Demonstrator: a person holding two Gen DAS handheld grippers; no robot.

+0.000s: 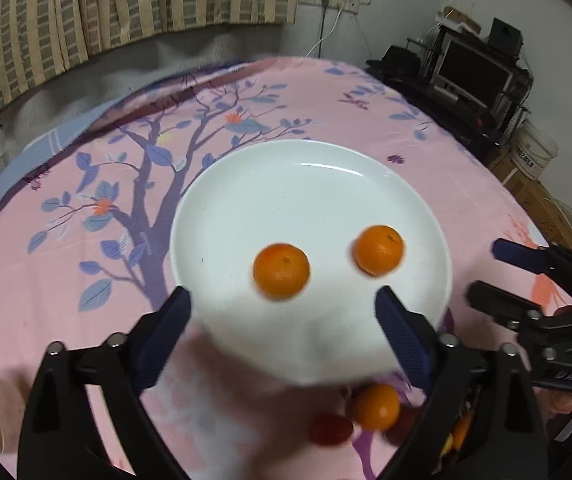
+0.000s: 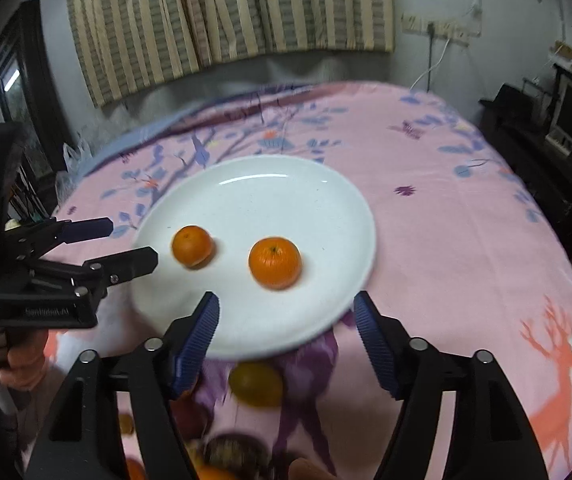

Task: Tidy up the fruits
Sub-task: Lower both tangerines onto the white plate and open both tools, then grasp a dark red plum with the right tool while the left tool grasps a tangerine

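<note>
Two oranges (image 1: 281, 271) (image 1: 379, 250) sit apart on a white plate (image 1: 309, 184) on the pink-clothed desk (image 1: 66, 320), as the left gripper (image 1: 284, 312) and right gripper (image 2: 286, 312) hover before them, jaws spread and empty.

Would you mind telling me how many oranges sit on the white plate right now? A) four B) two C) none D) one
B: two oranges, one and another, rest apart on the white plate; other fruit lies off it on the cloth.
</note>
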